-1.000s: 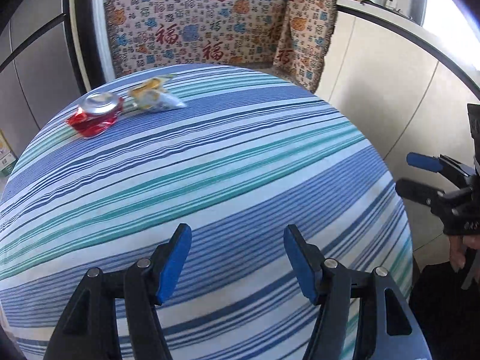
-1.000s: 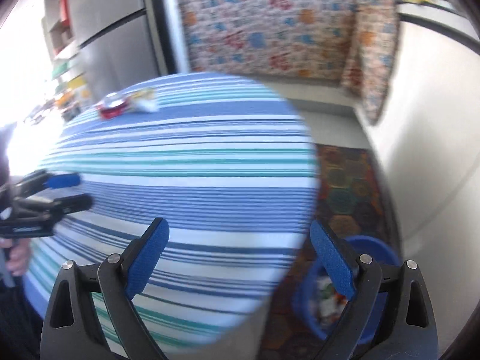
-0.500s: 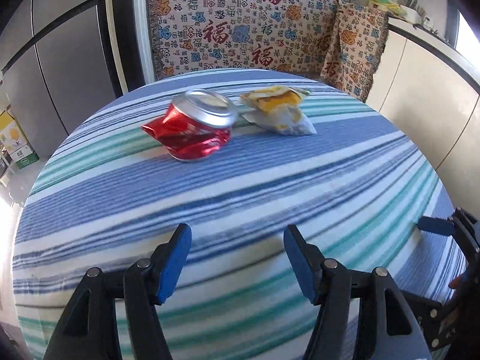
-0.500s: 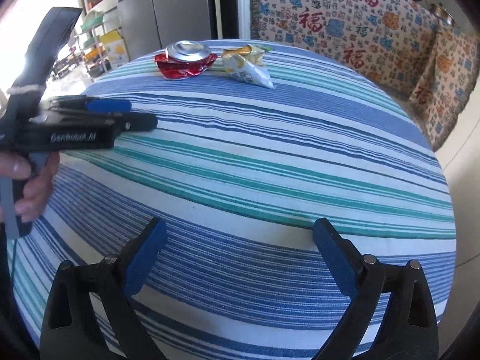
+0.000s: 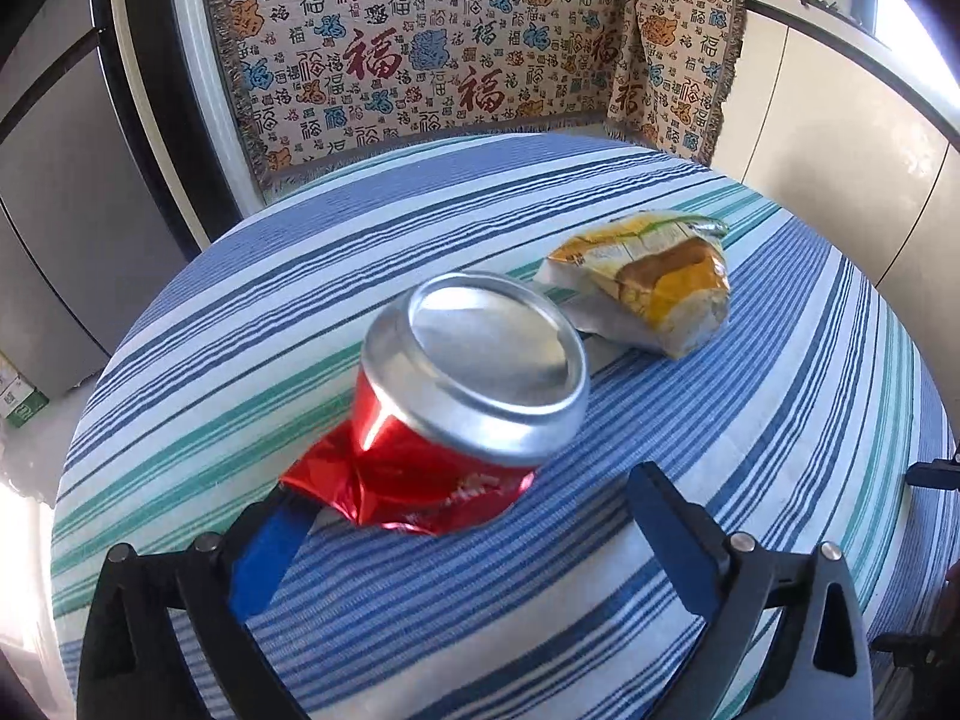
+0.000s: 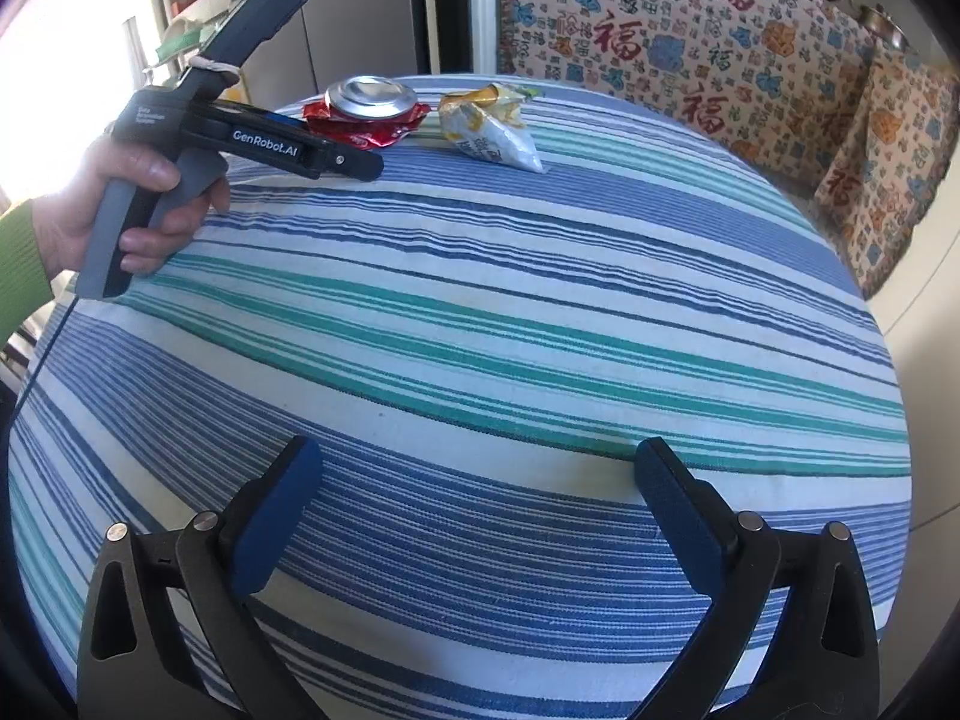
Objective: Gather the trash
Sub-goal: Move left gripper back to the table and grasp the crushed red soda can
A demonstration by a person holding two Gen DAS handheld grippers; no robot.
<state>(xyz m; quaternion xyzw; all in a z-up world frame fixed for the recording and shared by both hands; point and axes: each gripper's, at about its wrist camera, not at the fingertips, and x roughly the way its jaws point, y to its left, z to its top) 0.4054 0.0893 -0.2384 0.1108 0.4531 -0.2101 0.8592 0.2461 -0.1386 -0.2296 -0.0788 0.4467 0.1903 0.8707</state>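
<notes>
Left tongs [image 5: 462, 531] are spread wide with nothing between them yet, and the crushed can [image 5: 462, 396] sits just ahead of the gap, its flattened red skirt overlapping the tip of the left-hand finger [image 5: 264, 552] in the left wrist view; whether it touches that finger or only hides it I cannot tell. To grip well, I would push forward until both pads flank the round silver end rather than the thin crumpled skirt, which would likely fold and slip, then squeeze across the firmer rim and lift straight off the cloth [image 5: 780, 420]. Just beyond the can and to the right lies the wrapper [image 5: 654, 288], close enough that a careless sweep could drag it along; keeping the right-hand finger inside that gap avoids this. Right tongs [image 6: 480, 504] are also spread and hold nothing, hanging over bare striped cloth with both pieces of trash well ahead and to the left, so they can wait for the wrapper.
</notes>
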